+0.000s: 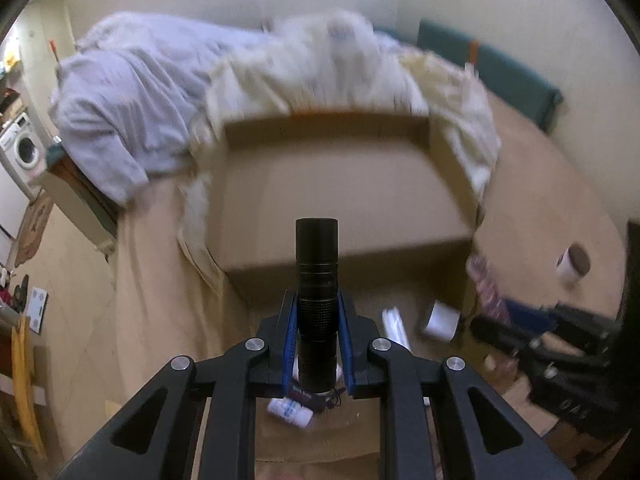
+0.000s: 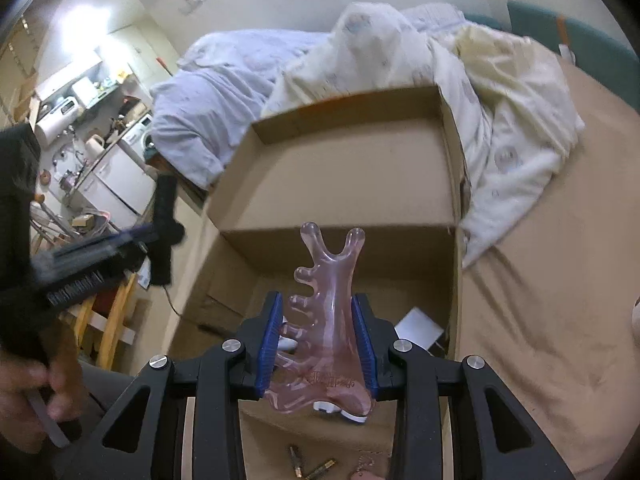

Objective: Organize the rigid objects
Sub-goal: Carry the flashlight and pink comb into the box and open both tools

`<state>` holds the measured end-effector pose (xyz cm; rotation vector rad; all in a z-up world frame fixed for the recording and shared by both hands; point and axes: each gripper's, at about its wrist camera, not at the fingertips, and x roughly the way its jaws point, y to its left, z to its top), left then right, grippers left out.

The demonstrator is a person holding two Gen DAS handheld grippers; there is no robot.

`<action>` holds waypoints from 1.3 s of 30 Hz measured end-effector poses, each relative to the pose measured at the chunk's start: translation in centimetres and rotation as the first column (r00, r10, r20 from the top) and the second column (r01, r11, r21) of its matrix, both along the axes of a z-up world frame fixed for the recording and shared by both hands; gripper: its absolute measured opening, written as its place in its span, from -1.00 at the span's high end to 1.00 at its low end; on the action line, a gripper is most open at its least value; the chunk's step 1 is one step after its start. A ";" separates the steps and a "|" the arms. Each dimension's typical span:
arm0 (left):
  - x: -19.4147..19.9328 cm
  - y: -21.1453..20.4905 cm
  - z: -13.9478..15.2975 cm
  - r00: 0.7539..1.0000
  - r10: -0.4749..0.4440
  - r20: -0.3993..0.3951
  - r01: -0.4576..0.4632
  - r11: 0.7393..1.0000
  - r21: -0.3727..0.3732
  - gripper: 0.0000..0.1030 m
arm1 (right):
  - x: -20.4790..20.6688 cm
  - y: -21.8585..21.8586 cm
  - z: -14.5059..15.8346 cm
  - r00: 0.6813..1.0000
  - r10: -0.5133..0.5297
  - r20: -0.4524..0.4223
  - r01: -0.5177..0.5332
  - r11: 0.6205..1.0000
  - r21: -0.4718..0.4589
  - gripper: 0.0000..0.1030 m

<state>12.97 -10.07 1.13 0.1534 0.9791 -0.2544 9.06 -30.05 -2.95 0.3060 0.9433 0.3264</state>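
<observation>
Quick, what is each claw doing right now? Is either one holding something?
Left claw: closed on a black flashlight.
Right claw: closed on a pink translucent comb-shaped tool.

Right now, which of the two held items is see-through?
The pink massage comb, clamped in the right gripper: translucent, with knobby prongs and a forked tip. The left gripper holds an opaque black flashlight, a plain cylinder.

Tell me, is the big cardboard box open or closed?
Open: the cardboard box has no lid on, and you can see its bare inside walls.
</observation>
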 end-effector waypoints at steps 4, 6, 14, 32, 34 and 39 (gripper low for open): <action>0.4 -0.3 -4.1 0.998 -0.005 -0.069 0.008 0.999 0.040 0.67 | 0.5 0.2 -1.5 0.999 0.003 -0.046 -0.004 1.000 -0.003 0.29; 0.5 -0.2 -5.5 0.995 -0.002 -0.100 0.006 0.999 0.042 0.67 | 0.7 0.5 -2.1 0.998 0.008 -0.063 -0.009 1.000 -0.019 0.29; 0.6 -0.9 -9.9 0.981 -0.015 -0.195 0.030 0.997 0.077 0.67 | 1.4 1.9 -4.7 0.990 0.026 -0.140 -0.038 0.996 -0.083 0.29; 0.5 -1.8 -10.5 0.984 -0.018 -0.179 0.040 0.992 0.120 0.67 | 1.9 2.4 -7.9 0.964 0.015 -0.264 -0.052 0.990 -0.131 0.28; 0.5 -1.7 -10.6 0.984 -0.018 -0.179 0.040 0.992 0.123 0.67 | 2.0 2.3 -8.0 0.963 0.014 -0.268 -0.049 0.991 -0.123 0.28; 0.0 -2.1 -10.4 0.984 -0.037 -0.176 0.068 0.982 0.174 -0.40 | 2.3 2.1 -7.7 0.963 0.019 -0.270 -0.039 0.997 -0.068 0.03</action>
